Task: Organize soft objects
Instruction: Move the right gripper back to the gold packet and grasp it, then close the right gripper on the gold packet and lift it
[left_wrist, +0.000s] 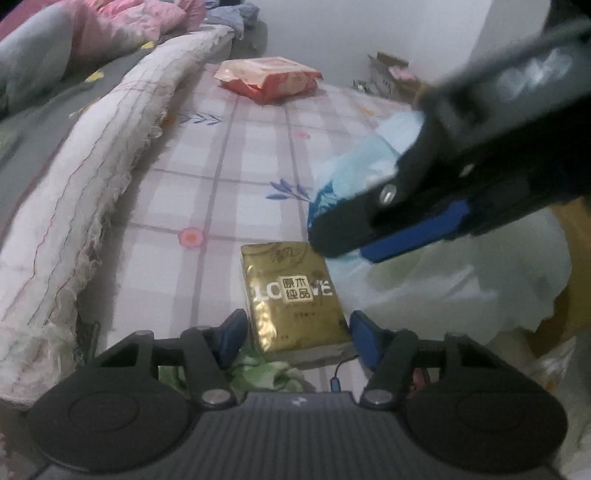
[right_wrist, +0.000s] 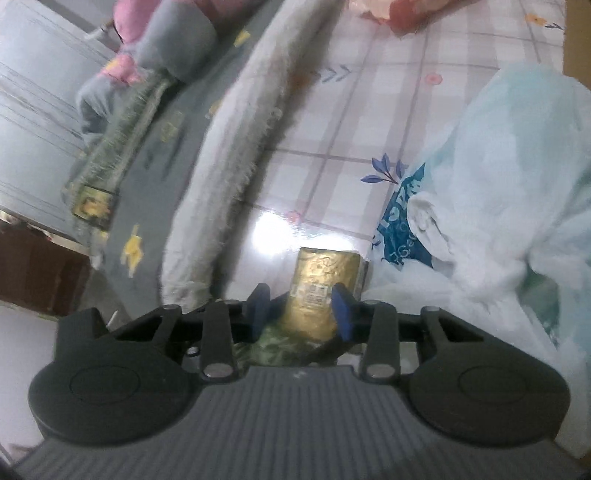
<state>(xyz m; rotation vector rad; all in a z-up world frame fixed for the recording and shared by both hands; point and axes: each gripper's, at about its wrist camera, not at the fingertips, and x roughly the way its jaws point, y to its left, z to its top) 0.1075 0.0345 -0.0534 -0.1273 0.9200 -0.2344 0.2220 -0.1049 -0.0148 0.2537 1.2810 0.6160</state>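
Gold tissue pack (left_wrist: 295, 295) lies on checked sheet (left_wrist: 229, 147); my left gripper (left_wrist: 297, 338) straddles it, pads apart; my right gripper (right_wrist: 299, 312) likewise, grip uncertain.

Gold tissue pack (right_wrist: 321, 291): near end hidden behind the right gripper (right_wrist: 300, 310), pad contact unclear. Right gripper (left_wrist: 354, 240) motion-blurred in left view. Orange packet (right_wrist: 402, 9) cut off by top edge. Print on the blue-white bag (right_wrist: 402, 221) unreadable. Cardboard box (left_wrist: 391, 72) contents too small.
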